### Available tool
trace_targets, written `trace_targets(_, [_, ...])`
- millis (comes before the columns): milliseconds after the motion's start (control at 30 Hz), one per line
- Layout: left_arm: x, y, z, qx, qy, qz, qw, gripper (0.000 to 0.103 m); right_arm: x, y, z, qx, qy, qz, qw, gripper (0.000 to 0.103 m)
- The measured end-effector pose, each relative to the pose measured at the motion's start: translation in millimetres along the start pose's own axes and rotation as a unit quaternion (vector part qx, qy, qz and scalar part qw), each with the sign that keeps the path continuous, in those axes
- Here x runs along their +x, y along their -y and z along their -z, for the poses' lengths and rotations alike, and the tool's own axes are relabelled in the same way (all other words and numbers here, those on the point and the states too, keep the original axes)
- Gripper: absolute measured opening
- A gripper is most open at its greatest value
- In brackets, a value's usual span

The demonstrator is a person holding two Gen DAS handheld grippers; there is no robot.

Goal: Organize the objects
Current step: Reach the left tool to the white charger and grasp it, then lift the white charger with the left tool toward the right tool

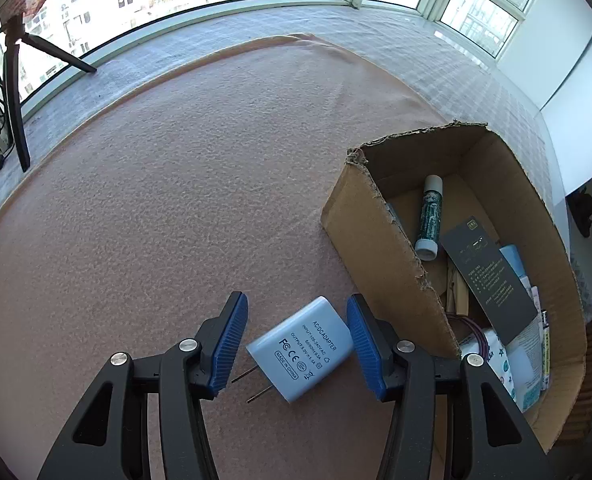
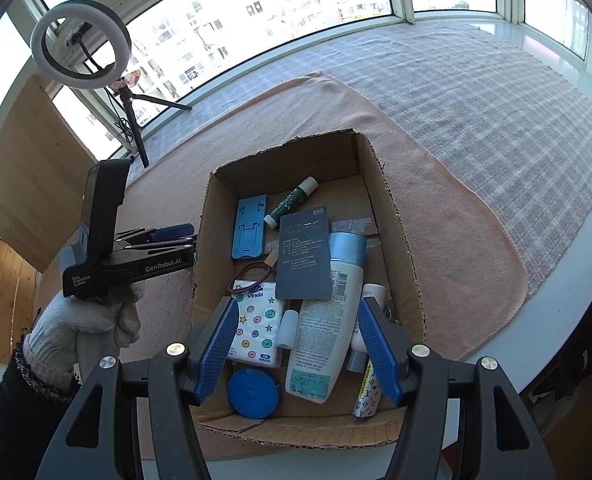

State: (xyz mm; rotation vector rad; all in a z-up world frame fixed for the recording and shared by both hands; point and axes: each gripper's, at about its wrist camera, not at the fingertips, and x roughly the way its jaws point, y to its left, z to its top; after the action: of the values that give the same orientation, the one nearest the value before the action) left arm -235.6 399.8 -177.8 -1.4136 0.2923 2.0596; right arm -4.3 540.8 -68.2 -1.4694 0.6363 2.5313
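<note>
A: Jaws, left gripper: spread wide, one blue pad on either side of the AC/DC adapter, which lies flat on the pink cloth with its prongs toward the camera. The right pad sits just beside the adapter's corner; whether it touches, I cannot tell. Nothing is clamped.

B: Jaws, right gripper?

A: Parted too, holding nothing, poised above the cardboard box and its white bottle.

B: Box contents?

A: Tissue pack, blue round case, dark card, green tube, blue stand.

B: Risks?

A: Adapter lies skewed to the pads; closing could twist it or catch only a corner, letting it slip. Smooth plastic adds to that. The box wall stands just beside the adapter on the right; a low lift might strike that torn edge.
</note>
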Motion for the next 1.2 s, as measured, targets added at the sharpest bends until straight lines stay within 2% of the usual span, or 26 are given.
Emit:
trace_targets(233, [-5,-4,7,0.013,0.002,-0.010,0.9999,0.053,5,-9,0,-0.007,-0.006,-0.004,1.000,0.058])
trace_targets(500, [-21,-28,34,-0.007,0.002,-0.005,1.0000,0.053,10,-28,-1,-0.025,-0.012,-0.017,0.999,0.058])
trace_targets(733, [-44,-48,84,-0.027,0.008,0.001,0.9996,0.053,17,-51,-1,-0.042,-0.019,-0.040,0.998,0.058])
trace_targets(1067, [-80,-76,163,-0.078,0.018,0.012,0.9967,0.053,39,-115,11,-0.104,-0.046,-0.091,0.989,0.058])
trace_targets(1200, [-93,-85,185,-0.093,0.024,-0.001,0.9954,0.053,51,-142,19,-0.128,-0.063,-0.105,0.984,0.058])
